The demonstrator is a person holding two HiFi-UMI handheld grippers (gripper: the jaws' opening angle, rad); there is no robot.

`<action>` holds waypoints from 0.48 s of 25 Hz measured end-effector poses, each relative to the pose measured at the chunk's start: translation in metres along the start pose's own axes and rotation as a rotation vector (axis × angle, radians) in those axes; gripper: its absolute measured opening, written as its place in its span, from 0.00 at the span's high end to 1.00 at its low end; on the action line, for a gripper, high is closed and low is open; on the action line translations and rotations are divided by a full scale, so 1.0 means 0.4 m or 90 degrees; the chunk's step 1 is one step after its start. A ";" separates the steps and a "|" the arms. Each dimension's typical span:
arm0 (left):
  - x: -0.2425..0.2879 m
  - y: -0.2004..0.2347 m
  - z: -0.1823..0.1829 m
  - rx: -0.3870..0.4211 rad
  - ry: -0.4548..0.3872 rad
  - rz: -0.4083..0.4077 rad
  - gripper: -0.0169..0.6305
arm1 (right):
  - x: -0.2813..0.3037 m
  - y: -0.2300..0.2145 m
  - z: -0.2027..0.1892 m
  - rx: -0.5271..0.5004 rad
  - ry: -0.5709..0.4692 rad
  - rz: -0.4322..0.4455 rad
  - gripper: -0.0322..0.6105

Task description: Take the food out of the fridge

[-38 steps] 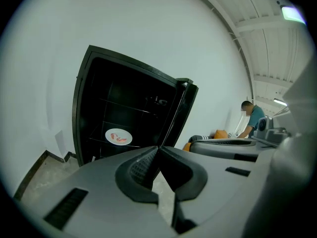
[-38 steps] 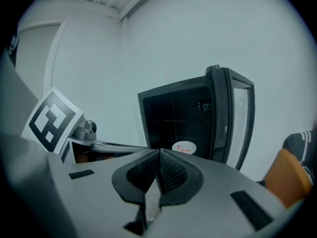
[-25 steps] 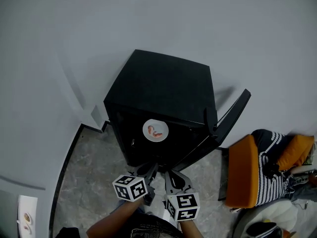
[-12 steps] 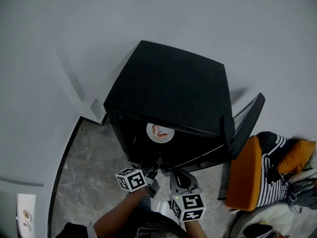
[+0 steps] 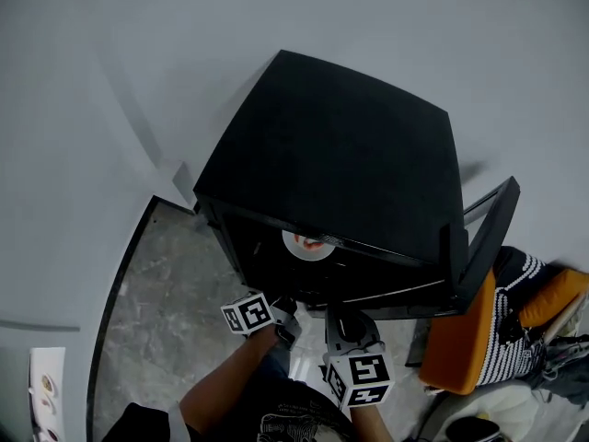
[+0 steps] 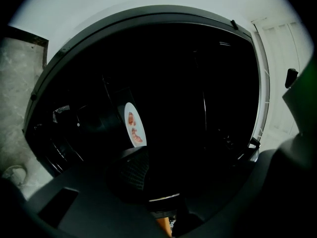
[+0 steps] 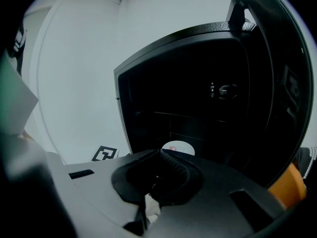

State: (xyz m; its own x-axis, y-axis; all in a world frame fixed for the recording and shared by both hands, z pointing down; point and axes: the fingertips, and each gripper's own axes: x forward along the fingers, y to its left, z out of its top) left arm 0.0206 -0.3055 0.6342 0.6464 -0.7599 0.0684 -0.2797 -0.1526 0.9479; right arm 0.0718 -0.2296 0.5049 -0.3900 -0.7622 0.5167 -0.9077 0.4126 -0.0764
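We were at the approach step. The plate of food (image 5: 307, 243) sat untouched on a shelf inside the open fridge (image 5: 340, 145). The left gripper (image 5: 281, 309) had just been opening its jaws, with nothing between them. The right gripper (image 5: 342, 325) jaws were together. We judged that the next move called for straddling the plate rim. Compared with the earlier frame, both grippers stood closer to the opening.

The mini fridge (image 5: 340, 145) looks matt black and smooth; the floor (image 5: 161, 284) at 8 o'clock is mottled grey stone, and the cushion (image 5: 460, 334) at 4 o'clock orange cloth.
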 end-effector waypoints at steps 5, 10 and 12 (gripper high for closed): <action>0.024 0.045 0.003 -0.020 0.010 0.010 0.83 | 0.034 0.001 0.000 -0.001 0.009 0.002 0.92; 0.055 0.088 0.006 -0.048 0.015 0.015 0.76 | 0.056 -0.014 0.000 -0.001 0.020 -0.003 0.92; 0.066 0.104 0.009 -0.053 0.015 0.020 0.75 | 0.065 -0.022 0.000 -0.002 0.024 -0.007 0.92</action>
State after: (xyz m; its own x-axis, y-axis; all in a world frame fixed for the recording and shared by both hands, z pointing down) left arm 0.0235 -0.3342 0.6744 0.6554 -0.7479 0.1053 -0.2414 -0.0754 0.9675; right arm 0.0698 -0.2531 0.5190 -0.3741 -0.7470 0.5495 -0.9111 0.4066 -0.0676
